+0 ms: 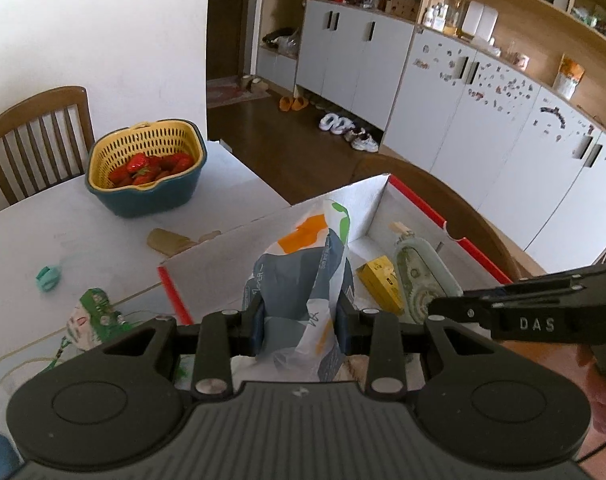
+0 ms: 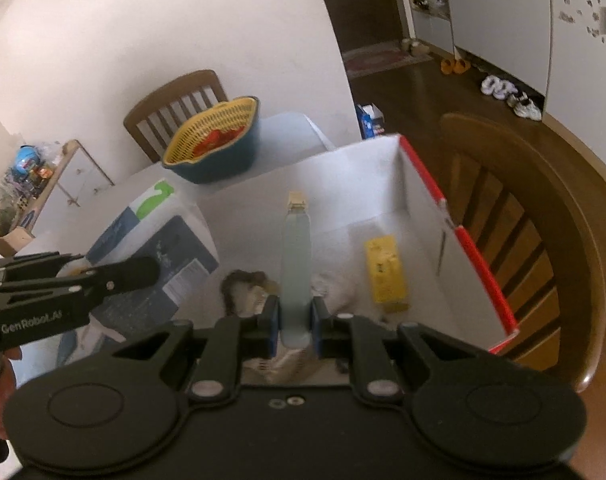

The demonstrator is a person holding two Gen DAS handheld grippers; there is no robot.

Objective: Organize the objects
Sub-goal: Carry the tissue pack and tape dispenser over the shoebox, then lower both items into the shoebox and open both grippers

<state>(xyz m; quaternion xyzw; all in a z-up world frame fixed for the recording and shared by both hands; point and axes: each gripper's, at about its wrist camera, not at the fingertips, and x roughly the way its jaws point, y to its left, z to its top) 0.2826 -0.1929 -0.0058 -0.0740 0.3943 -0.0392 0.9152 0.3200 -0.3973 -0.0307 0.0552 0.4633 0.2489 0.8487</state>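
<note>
Fingers of the left gripper [image 1: 301, 320] are clenched on a printed plastic bag [image 1: 303, 280], which is pinched between the pads and rises ahead of them over the near wall of a white box [image 1: 367, 204]. The right gripper [image 2: 296, 320] is closed on a pale tape dispenser [image 2: 296, 256], held edge-on and pointing ahead from the fingers into the box. The bag's lower part is hidden behind the left gripper body. Right of the dispenser, a yellow carton [image 2: 385, 272] lies on the box floor. Beyond the fingers, a basket [image 1: 145, 168] on the desk [image 1: 83, 232] holds strawberries [image 1: 149, 168].
</note>
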